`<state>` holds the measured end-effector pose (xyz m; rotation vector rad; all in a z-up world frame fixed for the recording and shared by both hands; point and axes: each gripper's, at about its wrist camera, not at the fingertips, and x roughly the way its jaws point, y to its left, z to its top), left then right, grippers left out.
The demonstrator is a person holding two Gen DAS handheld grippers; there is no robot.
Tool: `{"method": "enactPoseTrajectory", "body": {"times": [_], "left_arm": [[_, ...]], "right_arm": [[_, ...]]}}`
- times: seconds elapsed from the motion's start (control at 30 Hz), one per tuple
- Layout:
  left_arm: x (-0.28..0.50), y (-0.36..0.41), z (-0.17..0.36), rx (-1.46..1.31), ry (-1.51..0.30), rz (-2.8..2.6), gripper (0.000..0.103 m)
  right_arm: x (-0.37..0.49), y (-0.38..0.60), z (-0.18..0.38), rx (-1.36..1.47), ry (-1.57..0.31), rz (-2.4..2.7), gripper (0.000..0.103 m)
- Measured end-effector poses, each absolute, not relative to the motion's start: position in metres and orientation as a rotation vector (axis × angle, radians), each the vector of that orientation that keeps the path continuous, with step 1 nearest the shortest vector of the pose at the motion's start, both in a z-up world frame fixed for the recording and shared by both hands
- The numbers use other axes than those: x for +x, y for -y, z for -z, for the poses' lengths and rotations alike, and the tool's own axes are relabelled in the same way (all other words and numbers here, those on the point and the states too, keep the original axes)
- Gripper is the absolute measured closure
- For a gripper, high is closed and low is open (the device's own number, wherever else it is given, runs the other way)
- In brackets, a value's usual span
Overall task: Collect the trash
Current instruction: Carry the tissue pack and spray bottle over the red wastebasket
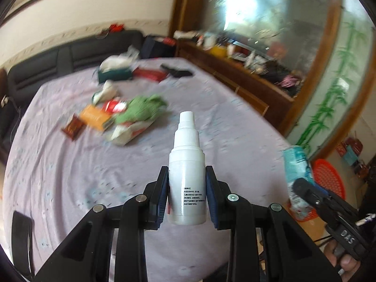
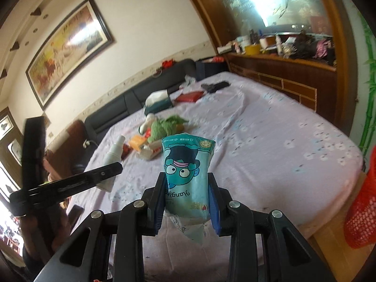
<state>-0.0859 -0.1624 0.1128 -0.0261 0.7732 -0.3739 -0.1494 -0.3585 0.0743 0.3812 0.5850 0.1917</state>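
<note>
My left gripper [image 1: 187, 196] has its jaws clamped on a small white plastic spray bottle [image 1: 187, 178], pressing its sides with the blue pads, nozzle pointing away from me. My right gripper [image 2: 187, 198] has its jaws squeezed tight on a teal plastic snack pouch with a cartoon face [image 2: 188, 176], crumpled clear film hanging out beneath them. Both catches are held up above the bed with the lilac floral sheet [image 1: 211, 108].

From my left side, the pouch shows off to the right, at the bed's edge. From my right side, the bottle shows off to the left.

Ahead of both jaws, well apart from them, a loose heap lies on the sheet: a green knitted cloth [image 2: 168, 127], an orange carton [image 1: 95, 117], a small dark brown wrapper [image 1: 73, 127], a white-and-red packet [image 1: 131, 132]. Farther still, a dark green tissue box [image 2: 157, 104], a red flat packet [image 2: 190, 96] and something black [image 2: 215, 87].

To the far right of my right jaws, a red mesh basket [image 2: 362, 211] sits beside the bed.
</note>
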Motion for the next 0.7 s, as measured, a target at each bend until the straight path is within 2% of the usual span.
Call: {"method": "enactPoseTrajectory", "body": {"times": [0.2,0.7], "left_arm": [[-0.108,0.196,-0.142,0.005,-0.698,0.460,0.074],[-0.139,0.265,-0.163,0.047,-0.635,0.628,0.074]], "right_arm": [[-0.184,0.387,-0.100,0.394,-0.496,-0.120,0.069],[-0.255,0.449,-0.129,0.398,-0.409,0.080,0.068]]}}
